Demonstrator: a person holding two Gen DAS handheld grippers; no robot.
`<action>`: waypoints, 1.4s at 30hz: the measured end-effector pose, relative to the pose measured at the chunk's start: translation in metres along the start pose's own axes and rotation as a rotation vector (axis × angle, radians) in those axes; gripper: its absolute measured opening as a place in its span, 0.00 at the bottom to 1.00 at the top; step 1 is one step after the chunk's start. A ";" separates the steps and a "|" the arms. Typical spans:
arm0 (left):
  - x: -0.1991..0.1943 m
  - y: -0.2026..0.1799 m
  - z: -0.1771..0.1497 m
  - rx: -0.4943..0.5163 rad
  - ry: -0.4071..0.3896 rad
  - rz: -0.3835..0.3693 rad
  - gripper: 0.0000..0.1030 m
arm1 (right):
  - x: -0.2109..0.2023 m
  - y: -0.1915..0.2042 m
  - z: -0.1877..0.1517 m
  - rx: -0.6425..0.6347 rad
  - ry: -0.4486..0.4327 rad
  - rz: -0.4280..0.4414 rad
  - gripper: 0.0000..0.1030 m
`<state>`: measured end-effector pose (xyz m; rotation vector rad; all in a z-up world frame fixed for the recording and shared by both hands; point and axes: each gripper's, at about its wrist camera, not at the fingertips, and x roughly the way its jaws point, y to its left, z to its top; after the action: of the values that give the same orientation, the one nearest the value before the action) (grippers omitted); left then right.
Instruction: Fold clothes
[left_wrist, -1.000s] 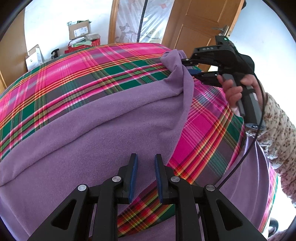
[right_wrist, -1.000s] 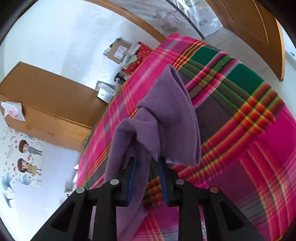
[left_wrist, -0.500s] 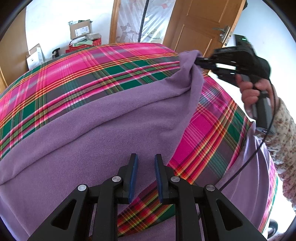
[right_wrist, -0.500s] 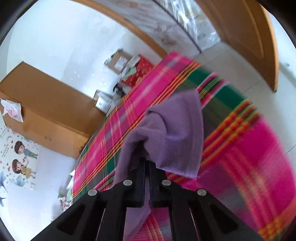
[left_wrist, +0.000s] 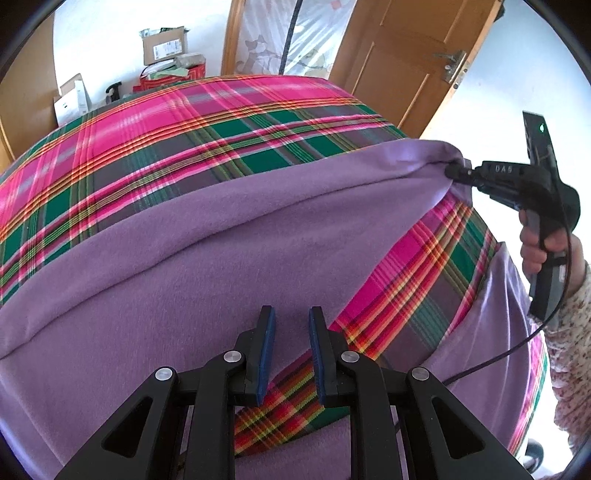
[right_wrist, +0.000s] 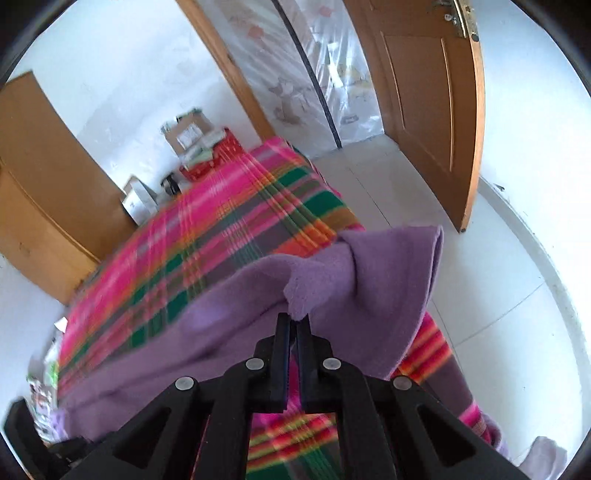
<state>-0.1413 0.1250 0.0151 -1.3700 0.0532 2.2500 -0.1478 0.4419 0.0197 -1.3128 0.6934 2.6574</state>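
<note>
A purple fleece garment (left_wrist: 221, 258) lies spread across a pink and green plaid bedcover (left_wrist: 184, 147). My left gripper (left_wrist: 291, 325) hovers low over the garment's near part, open, with nothing between its blue pads. At the right, my right gripper (left_wrist: 454, 171) is shut on the garment's far corner and holds it lifted and stretched beyond the bed's edge. In the right wrist view, the right gripper (right_wrist: 294, 319) pinches a fold of the purple garment (right_wrist: 388, 288), which drapes over the plaid bedcover (right_wrist: 221, 229). That view is blurred by motion.
A hand in a floral sleeve (left_wrist: 535, 247) holds the right gripper's handle. Cardboard boxes (left_wrist: 164, 46) and a red box stand past the bed's far end. A wooden door (left_wrist: 406, 66) stands open at the back right, and a wooden wardrobe (right_wrist: 48, 184) stands on the left.
My right gripper closed on the garment's corner, then carried it to the right and upward, pulling the cloth taut. The left gripper stayed where it was.
</note>
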 end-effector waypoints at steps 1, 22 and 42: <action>0.000 0.000 0.000 0.000 0.002 0.000 0.19 | -0.001 -0.003 -0.002 -0.002 -0.011 -0.003 0.04; 0.002 -0.003 0.003 -0.002 0.005 0.023 0.19 | 0.000 -0.038 -0.001 -0.103 -0.065 -0.103 0.10; 0.002 -0.005 0.003 0.007 -0.005 0.020 0.19 | 0.038 0.015 0.088 -0.231 -0.144 -0.234 0.09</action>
<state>-0.1422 0.1306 0.0159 -1.3655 0.0735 2.2676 -0.2400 0.4628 0.0419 -1.1525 0.2053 2.6630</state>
